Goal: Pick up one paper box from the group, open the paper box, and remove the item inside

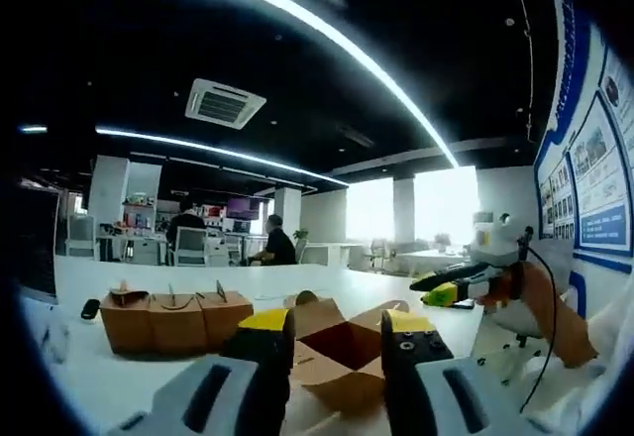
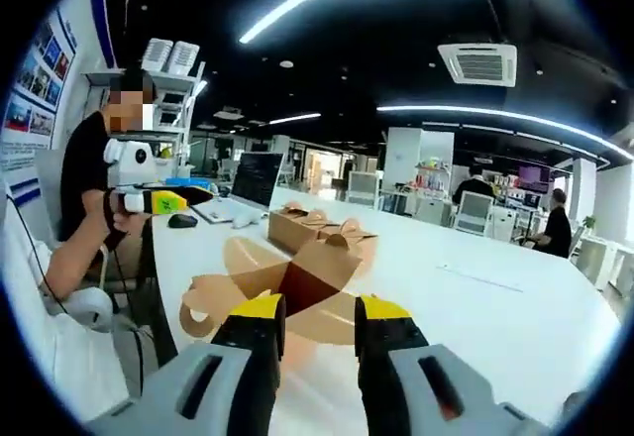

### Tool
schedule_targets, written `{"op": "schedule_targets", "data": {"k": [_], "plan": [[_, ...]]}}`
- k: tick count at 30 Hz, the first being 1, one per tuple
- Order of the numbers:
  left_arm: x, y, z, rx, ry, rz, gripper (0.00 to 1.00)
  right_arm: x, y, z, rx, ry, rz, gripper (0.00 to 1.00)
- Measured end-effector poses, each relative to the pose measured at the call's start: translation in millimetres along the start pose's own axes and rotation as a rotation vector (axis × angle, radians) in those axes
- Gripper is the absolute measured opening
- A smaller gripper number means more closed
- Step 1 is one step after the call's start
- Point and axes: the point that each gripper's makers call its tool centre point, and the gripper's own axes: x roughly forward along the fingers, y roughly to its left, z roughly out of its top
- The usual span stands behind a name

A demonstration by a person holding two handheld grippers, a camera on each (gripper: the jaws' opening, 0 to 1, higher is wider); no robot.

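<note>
Both grippers face one opened paper box on the white tabletop from opposite sides. Left gripper has its yellow-tipped jaws apart with nothing between them, the box's spread flaps just beyond. Right gripper is likewise parted and empty, close before the same box. Farther off, a row of closed paper boxes stands together. Beyond, seated people work at desks.
</note>
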Motion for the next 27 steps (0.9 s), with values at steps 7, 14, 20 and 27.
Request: {"op": "schedule_targets", "data": {"k": [7, 14, 20, 27], "plan": [[-25.3, 20.6, -0.4, -0.082, 0.040, 0.009, 0.33, -12.7, -0.2, 14.2, 0.015, -0.047, 0.013, 0.29], [-31.9, 15.1, -4.7, -0.055, 0.074, -0.013, 0.36, -10.5, 1.5, 9.8, 0.020, -0.032, 0.026, 0.29], [-30.7, 15.9, -3.9, -0.046, 0.073, -0.010, 0.36, -11.1, 1.5, 11.1, 0.021, -0.036, 0.025, 0.29], [-28.2, 17.0, -7.0, -0.055, 0.068, -0.008, 0.36, -10.8, 2.5, 10.5, 0.014, -0.030, 0.029, 0.29]]}}
